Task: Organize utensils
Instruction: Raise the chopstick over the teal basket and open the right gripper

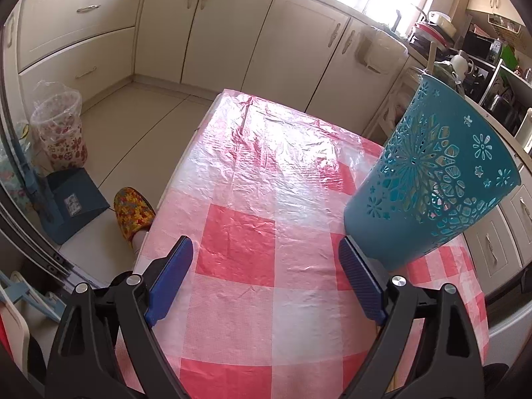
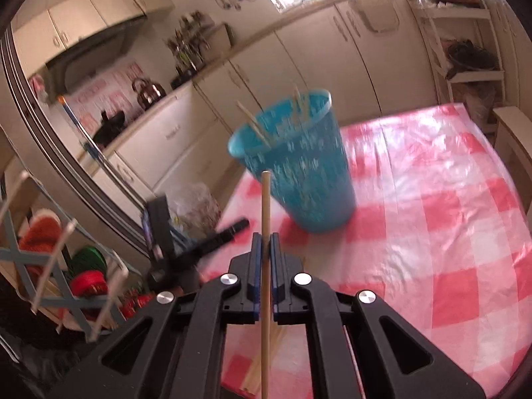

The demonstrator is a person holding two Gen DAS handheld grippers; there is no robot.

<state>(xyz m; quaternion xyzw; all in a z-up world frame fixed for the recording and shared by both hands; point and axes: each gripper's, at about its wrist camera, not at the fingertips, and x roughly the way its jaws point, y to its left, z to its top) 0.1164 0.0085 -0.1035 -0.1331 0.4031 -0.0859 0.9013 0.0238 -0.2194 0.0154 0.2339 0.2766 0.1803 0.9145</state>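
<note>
A teal perforated holder [image 2: 296,163] stands on the pink checked tablecloth [image 2: 432,216] with a few wooden chopsticks [image 2: 256,126] leaning out of its rim. My right gripper [image 2: 265,242] is shut on one wooden chopstick [image 2: 265,206], held upright in front of the holder. More chopsticks [image 2: 266,362] lie on the cloth below the gripper. In the left wrist view the holder [image 1: 429,179] stands just beyond the right fingertip of my left gripper [image 1: 266,249], which is open over the cloth [image 1: 252,199] with nothing between its blue pads [image 1: 173,276].
Cream cabinets [image 1: 212,30] line the far wall. Left of the table, on the floor, are a lined bin [image 1: 60,126], a blue dustpan [image 1: 73,202] and a person's patterned slipper [image 1: 133,212]. A shelf rack [image 2: 465,43] stands at the right, a dish rack [image 2: 60,272] at the left.
</note>
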